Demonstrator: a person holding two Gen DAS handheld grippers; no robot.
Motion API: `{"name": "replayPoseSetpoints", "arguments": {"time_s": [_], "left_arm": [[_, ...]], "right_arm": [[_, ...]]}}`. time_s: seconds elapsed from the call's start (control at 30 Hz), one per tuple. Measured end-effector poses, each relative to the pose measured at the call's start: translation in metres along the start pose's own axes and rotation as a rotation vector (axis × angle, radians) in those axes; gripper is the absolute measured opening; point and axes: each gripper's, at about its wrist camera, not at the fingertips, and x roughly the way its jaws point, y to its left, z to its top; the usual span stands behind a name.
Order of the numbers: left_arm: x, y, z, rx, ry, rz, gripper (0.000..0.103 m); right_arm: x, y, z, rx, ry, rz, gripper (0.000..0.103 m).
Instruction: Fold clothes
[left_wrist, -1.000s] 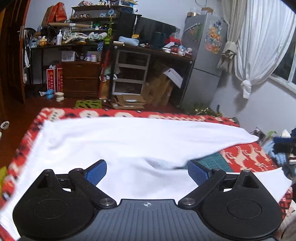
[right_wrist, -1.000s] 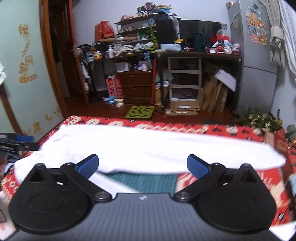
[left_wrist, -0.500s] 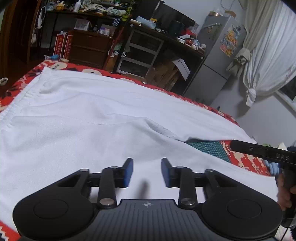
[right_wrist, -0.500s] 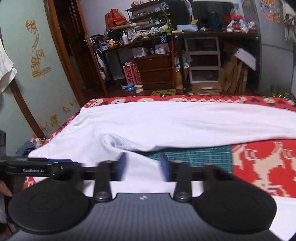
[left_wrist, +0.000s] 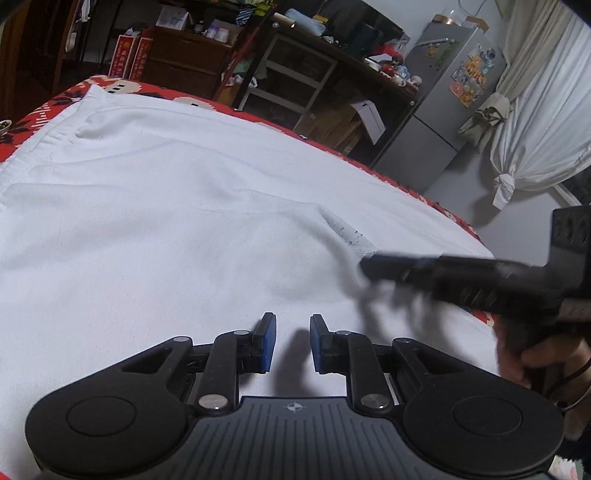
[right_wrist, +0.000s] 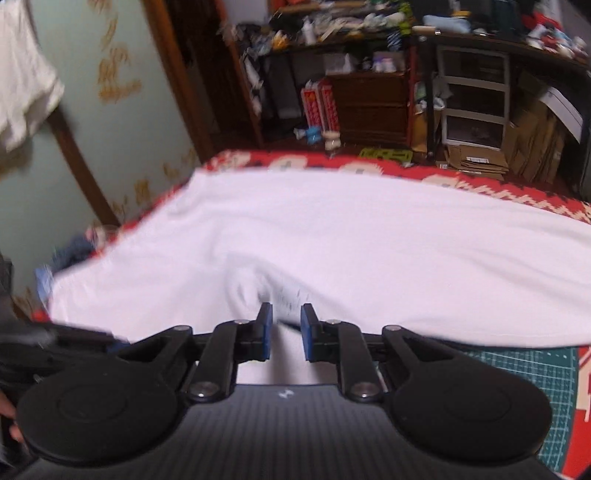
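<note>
White trousers (left_wrist: 166, 206) lie spread over a red patterned cover (left_wrist: 51, 107), with the elastic waistband at the left. My left gripper (left_wrist: 291, 321) hovers low over the near part of the cloth. Its jaws are closing to a narrow gap and nothing is pinched between the pads. My right gripper (right_wrist: 287, 310) points at the speckled fold (right_wrist: 291, 295) where the legs meet. Its jaws are closing too, and the pads do not press on cloth. The right gripper (left_wrist: 373, 264) also shows blurred in the left wrist view, reaching in from the right.
A green cutting mat (right_wrist: 528, 362) shows under the cloth's near right edge. Beyond the table stand cluttered shelves (right_wrist: 369, 44), a drawer unit (right_wrist: 476, 96), cardboard boxes (right_wrist: 532, 147), a fridge (left_wrist: 443, 110) and white curtains (left_wrist: 535, 122). A hand (left_wrist: 535, 362) holds the right gripper.
Both grippers' jaws went from wide apart to a narrow gap. Both came down closer to the white trousers, and the right one swept left to the fold between the legs.
</note>
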Motion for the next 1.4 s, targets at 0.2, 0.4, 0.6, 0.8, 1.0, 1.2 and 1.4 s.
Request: {"name": "replayPoseSetpoints", "arguments": {"time_s": [0.2,0.4,0.6,0.8,1.0,1.2,1.4], "left_arm": [[-0.004,0.005,-0.007,-0.029,-0.040,-0.033,0.020],[-0.004,0.014,-0.009,-0.056,-0.053,-0.067,0.020],[-0.003,0.010,-0.010,-0.039,-0.057,-0.058,0.020],[-0.002,0.011,-0.010,-0.032,-0.060,-0.058,0.020],[-0.002,0.011,-0.010,-0.023,-0.056,-0.056,0.020],[-0.007,0.008,0.001,-0.023,0.001,-0.002,0.021],[-0.054,0.021,0.013,-0.053,-0.054,0.164,0.034]], "right_arm": [[0.010,0.023,-0.026,-0.115,0.037,-0.045,0.019],[0.000,0.013,-0.014,-0.033,-0.010,-0.017,0.021],[0.017,-0.010,-0.006,0.068,0.040,0.054,0.022],[0.025,0.001,-0.012,-0.011,0.000,-0.029,0.005],[0.032,-0.010,-0.004,-0.027,0.002,-0.086,0.008],[0.000,-0.019,-0.015,-0.002,-0.035,-0.116,0.015],[-0.072,-0.045,-0.044,0.063,-0.066,-0.147,0.021]]}}
